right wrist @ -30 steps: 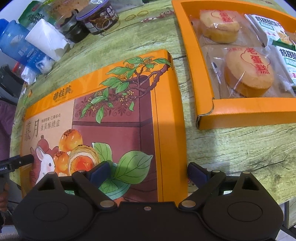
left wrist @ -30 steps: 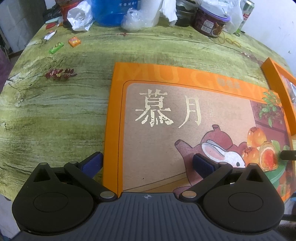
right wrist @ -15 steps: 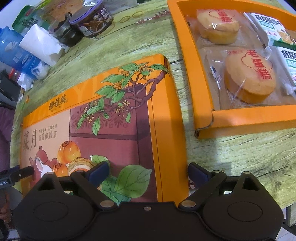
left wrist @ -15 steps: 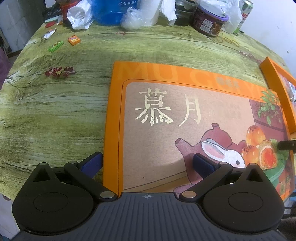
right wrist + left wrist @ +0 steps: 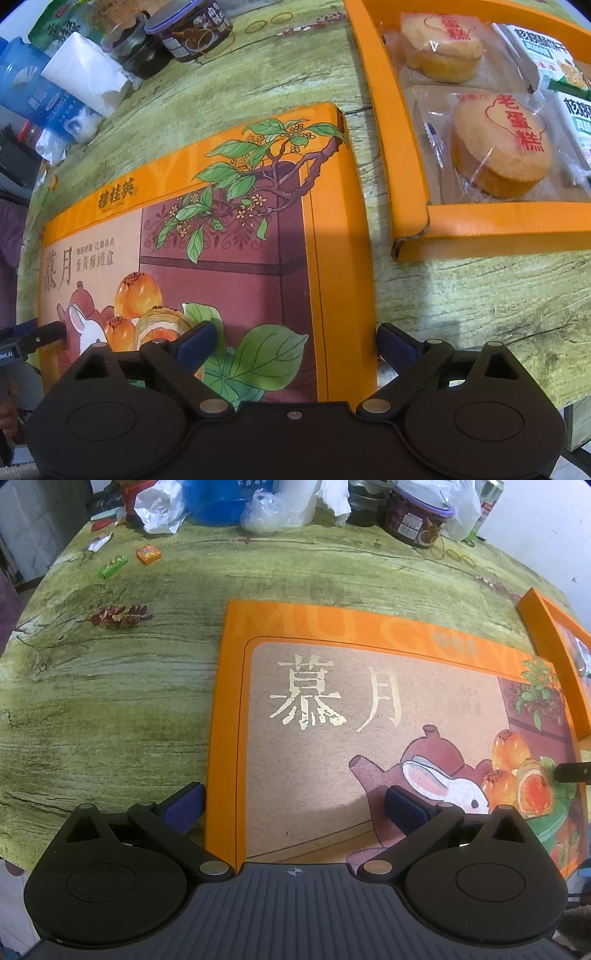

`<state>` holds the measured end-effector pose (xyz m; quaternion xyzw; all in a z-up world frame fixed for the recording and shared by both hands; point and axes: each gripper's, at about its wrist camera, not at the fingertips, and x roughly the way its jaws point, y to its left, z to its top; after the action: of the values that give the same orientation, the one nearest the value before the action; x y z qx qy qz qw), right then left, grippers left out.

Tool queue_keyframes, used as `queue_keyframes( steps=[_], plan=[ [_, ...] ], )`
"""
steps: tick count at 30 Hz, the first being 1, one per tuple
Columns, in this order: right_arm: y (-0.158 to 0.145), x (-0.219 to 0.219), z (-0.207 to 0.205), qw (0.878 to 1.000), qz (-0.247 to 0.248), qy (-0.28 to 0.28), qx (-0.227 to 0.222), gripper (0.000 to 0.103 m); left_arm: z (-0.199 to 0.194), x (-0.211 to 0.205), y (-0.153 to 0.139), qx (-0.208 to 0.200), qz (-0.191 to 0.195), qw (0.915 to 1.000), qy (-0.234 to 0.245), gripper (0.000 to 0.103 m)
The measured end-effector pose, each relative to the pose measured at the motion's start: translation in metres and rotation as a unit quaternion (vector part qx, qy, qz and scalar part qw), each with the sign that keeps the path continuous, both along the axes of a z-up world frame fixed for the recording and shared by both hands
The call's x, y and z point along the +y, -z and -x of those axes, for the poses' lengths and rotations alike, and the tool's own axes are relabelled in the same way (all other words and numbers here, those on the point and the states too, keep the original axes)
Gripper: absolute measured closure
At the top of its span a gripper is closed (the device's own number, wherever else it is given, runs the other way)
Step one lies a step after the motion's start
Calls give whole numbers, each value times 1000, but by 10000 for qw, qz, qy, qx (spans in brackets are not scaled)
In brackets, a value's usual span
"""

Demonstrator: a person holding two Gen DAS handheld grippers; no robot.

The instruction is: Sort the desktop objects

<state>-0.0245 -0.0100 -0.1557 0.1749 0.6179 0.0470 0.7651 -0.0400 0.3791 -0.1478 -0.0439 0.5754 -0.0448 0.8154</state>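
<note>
The flat orange cardboard box lid, printed with gold characters, a teapot, a white rabbit and pastries, lies face up on the green wood-grain table. The left gripper points steeply down over the lid's near left corner. Its jaws stand wide apart: the left blue pad sits over the table just outside the lid's left edge, the right pad over the printed teapot. Neither pad presses on the lid.

The right gripper points steeply down over the lid's near right corner. Its jaws are also spread wide: the left pad is over the printed green leaf, the right pad over the table just beyond the lid's right edge. Whether either pad touches the surface below cannot be told from this angle.

Just right of the lid, apart from it, stands the open orange cardboard box tray. It holds two round yellow cakes in clear wrappers and white-and-green biscuit packets.

At the table's far edge stand a dark jar with a purple lid, a blue plastic container and crumpled white tissue. Small green and orange sweets lie near the far left.
</note>
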Motion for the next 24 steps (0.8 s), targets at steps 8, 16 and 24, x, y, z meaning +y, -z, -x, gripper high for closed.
queue_keyframes(
  steps=[8,16,24],
  plan=[
    [1,0,6,10000,1,13,26,9,7,-1,0,45,1,10000,23,0],
    [2,-1,8,10000,-32,51,8,8,11,4,-2,36,82,9999,58,0],
    [2,-10,7,9998,-106,178,-27,9,0,24,-2,-137,352,9992,-95,0]
  ],
)
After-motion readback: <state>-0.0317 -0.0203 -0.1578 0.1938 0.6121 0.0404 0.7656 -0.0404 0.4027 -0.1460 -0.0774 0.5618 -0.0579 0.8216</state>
